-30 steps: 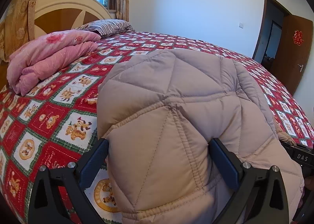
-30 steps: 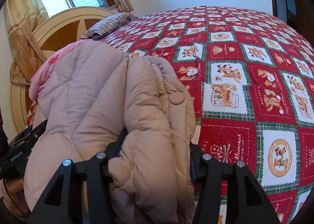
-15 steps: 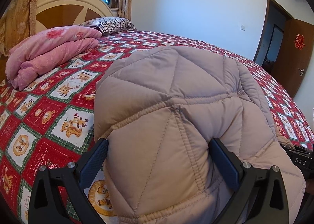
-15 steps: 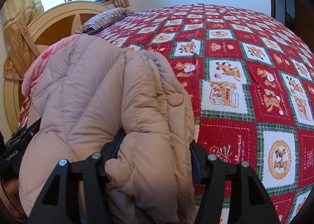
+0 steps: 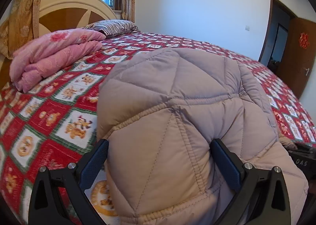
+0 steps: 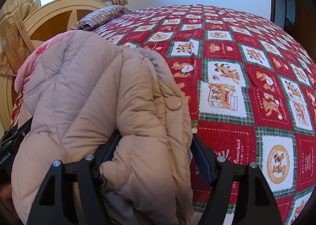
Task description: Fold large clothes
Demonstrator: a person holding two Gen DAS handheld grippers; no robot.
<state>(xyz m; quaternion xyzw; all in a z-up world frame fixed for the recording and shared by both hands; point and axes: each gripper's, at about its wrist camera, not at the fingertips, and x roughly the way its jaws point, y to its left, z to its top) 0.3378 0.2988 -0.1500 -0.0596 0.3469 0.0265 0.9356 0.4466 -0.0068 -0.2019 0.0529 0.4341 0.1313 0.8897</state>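
Note:
A beige quilted puffer jacket (image 5: pixel 177 106) is folded into a thick bundle, held above the red patterned bedspread (image 5: pixel 49 110). My left gripper (image 5: pixel 160 158) is shut on one end of it, fabric bulging between the blue pads. My right gripper (image 6: pixel 156 152) is shut on the other end of the jacket (image 6: pixel 94 91), where a round snap button (image 6: pixel 173 104) shows. The far underside of the bundle is hidden.
A folded pink quilt (image 5: pixel 55 55) lies at the head of the bed by the wooden headboard (image 5: pixel 65 12). A striped pillow (image 5: pixel 114 25) lies behind it. A brown door (image 5: pixel 296 51) stands open at the right wall. Bedspread (image 6: pixel 246 87) stretches right of the jacket.
Both grippers have risen slightly with the jacket and tilted. The grips on the jacket have not changed.

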